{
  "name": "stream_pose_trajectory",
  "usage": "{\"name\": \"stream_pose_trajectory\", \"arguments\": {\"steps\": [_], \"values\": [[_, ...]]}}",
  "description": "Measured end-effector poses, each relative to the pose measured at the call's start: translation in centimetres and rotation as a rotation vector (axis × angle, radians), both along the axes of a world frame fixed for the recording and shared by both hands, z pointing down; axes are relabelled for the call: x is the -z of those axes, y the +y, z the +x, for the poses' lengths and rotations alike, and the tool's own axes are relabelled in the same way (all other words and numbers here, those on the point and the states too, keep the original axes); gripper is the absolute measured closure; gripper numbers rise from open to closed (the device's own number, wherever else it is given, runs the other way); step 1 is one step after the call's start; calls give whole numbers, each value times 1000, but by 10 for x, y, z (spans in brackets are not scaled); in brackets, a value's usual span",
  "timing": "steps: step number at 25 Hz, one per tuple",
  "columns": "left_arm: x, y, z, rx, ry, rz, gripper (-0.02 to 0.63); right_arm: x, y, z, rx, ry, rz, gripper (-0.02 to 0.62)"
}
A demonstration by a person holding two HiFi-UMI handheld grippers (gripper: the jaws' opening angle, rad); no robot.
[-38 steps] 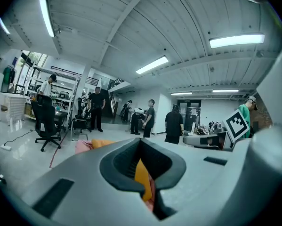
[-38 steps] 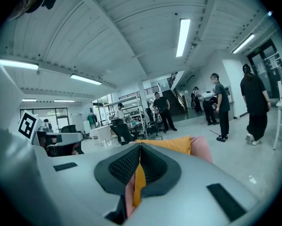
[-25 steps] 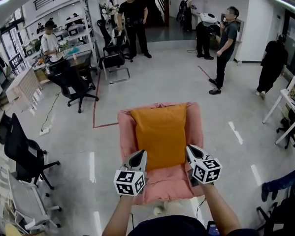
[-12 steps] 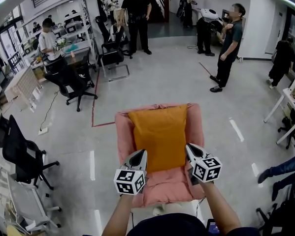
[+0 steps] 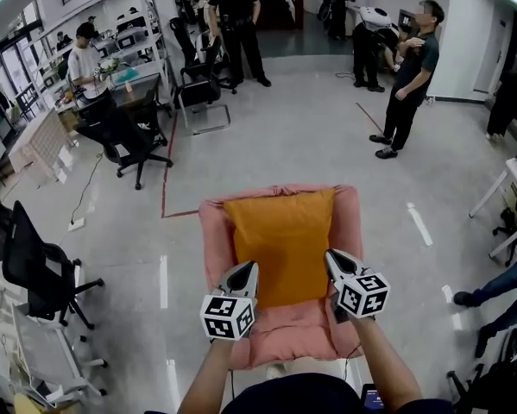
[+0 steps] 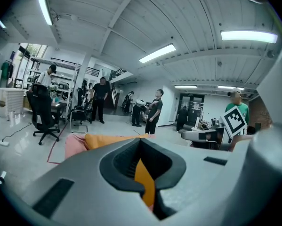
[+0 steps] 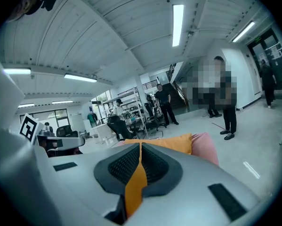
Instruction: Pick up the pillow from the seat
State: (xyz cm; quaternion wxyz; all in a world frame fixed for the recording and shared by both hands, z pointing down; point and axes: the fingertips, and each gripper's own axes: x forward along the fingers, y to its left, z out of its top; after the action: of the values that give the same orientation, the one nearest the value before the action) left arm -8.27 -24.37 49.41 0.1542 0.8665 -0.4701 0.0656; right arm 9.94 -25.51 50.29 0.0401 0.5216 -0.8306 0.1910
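Note:
An orange pillow [image 5: 280,240] lies lengthwise on a pink padded seat [image 5: 213,231]. My left gripper [image 5: 244,272] is at the pillow's near left corner, and my right gripper [image 5: 331,262] is at its near right corner. In the left gripper view the left gripper [image 6: 140,141] is shut, with orange pillow [image 6: 146,183] fabric pinched between the dark pads. The right gripper view shows the right gripper [image 7: 140,146] shut too, a fold of the pillow [image 7: 136,185] squeezed between its pads. The pillow's far end rests against the seat's back.
Black office chairs [image 5: 124,136] stand to the left and far left [image 5: 34,270]. Several people stand at the back [image 5: 239,15] and right [image 5: 405,84]. A desk [image 5: 111,89] with clutter is at the back left. A seated person's leg [image 5: 495,287] reaches in from the right.
Both grippers stay pinched on the pillow's near corners. The head view has shifted a little, and the people in the background have moved about.

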Motion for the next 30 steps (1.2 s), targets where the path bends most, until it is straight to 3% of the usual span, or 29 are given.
{"name": "stream_pose_trajectory", "arguments": {"steps": [30], "values": [[-77,-105,10,68,-35,-165,598,-83,-98,19,50,10,-164,572]]}}
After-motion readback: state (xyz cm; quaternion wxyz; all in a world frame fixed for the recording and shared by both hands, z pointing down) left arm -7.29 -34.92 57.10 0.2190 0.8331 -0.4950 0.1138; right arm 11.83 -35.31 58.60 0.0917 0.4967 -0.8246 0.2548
